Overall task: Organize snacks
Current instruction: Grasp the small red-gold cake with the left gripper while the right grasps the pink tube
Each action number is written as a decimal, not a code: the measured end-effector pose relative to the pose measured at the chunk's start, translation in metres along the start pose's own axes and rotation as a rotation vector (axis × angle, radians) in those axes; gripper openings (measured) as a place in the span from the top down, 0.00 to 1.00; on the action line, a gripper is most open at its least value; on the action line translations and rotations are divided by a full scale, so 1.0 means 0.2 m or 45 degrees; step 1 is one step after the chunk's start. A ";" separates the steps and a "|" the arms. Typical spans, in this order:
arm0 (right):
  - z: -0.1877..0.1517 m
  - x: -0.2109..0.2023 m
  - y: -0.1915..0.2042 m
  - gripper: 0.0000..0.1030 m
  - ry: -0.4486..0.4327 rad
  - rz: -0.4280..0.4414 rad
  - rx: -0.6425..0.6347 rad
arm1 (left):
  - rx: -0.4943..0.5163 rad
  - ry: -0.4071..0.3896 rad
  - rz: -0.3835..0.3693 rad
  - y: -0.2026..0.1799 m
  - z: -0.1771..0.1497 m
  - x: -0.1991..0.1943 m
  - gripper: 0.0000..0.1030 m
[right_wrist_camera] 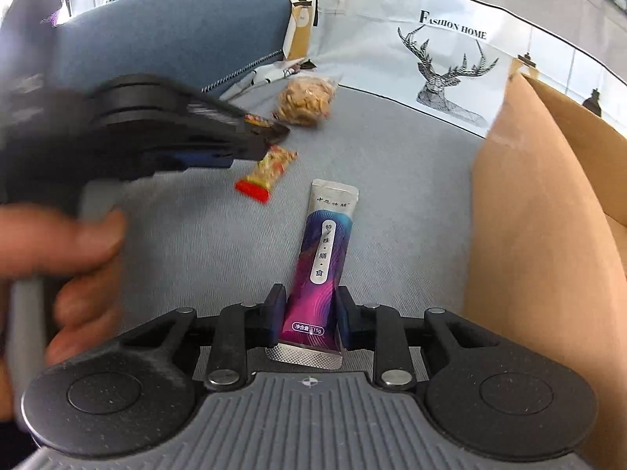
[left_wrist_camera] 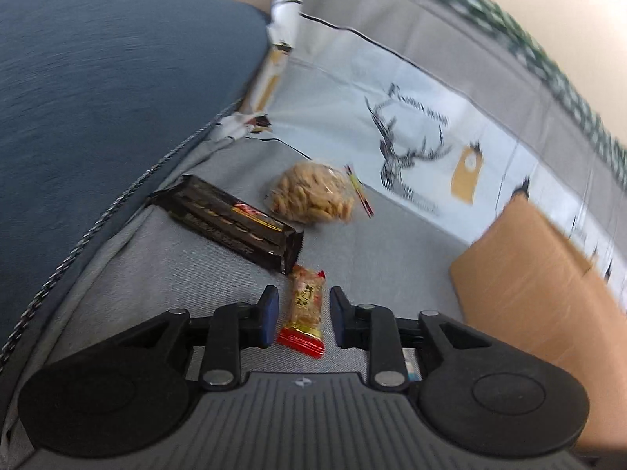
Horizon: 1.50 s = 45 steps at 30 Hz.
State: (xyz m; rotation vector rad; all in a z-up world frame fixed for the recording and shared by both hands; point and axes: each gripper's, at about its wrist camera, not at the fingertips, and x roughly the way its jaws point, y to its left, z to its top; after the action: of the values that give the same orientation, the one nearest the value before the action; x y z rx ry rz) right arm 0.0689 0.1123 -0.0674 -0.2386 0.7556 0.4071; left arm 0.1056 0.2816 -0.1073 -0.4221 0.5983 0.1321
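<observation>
Currently, both of your grippers hang low over a grey fabric sofa seat (left_wrist_camera: 164, 274) scattered with snacks. Furthest left lies a long black wrapped biscuit pack (left_wrist_camera: 231, 222), with a clear bag of tan crackers (left_wrist_camera: 311, 192) just beyond it. Your left gripper (left_wrist_camera: 303, 315) has its jaws partly open around a small gold-and-red wrapped candy bar (left_wrist_camera: 303, 307), with a gap on either side, so nothing is held; closing while the picture is this blurred could nudge the bar askew or pinch only its crimped end. Your right gripper (right_wrist_camera: 309, 319) straddles the lower part of a purple-and-teal foil sachet (right_wrist_camera: 319, 270) lying flat, its jaws close against the edges; whether they press on it I cannot tell. A thin flat sachet may slip or buckle as you lift. At the far right stands a brown cardboard box (right_wrist_camera: 540, 235); its inside is hidden, so its contents are unknown.
</observation>
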 end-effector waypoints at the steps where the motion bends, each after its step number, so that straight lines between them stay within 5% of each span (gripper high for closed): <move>1: -0.01 0.00 0.00 0.71 0.007 -0.009 0.003 | 0.041 0.004 0.014 -0.03 -0.01 0.02 0.62; 5: -0.03 0.04 -0.05 0.54 0.028 -0.022 0.078 | 0.174 0.034 0.086 -0.09 -0.05 0.09 0.57; 9: -0.01 0.07 -0.08 0.54 0.026 -0.002 0.097 | 0.272 0.020 0.128 -0.14 -0.08 0.12 0.58; 12: 0.00 0.08 -0.08 0.64 0.018 0.028 0.064 | 0.295 0.019 0.124 -0.16 -0.08 0.12 0.79; 16: 0.02 0.06 -0.09 0.76 0.036 0.053 0.028 | 0.250 0.000 0.085 -0.14 -0.07 0.09 0.81; 20: 0.04 0.00 -0.10 0.76 0.065 0.069 0.036 | 0.161 -0.006 0.020 -0.10 -0.04 0.02 0.81; 32: -0.11 -0.08 -0.06 0.72 0.075 0.106 0.098 | -0.193 0.211 -0.149 0.05 -0.07 -0.27 0.81; 45: -0.13 -0.06 -0.07 0.71 0.026 0.116 0.091 | -0.115 0.244 -0.071 -0.01 -0.11 -0.33 0.81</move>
State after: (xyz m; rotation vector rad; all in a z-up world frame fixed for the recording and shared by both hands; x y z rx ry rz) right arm 0.0509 0.0880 -0.0752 -0.1420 0.8017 0.4636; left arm 0.0395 0.2703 -0.0854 -0.5424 0.7707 0.0658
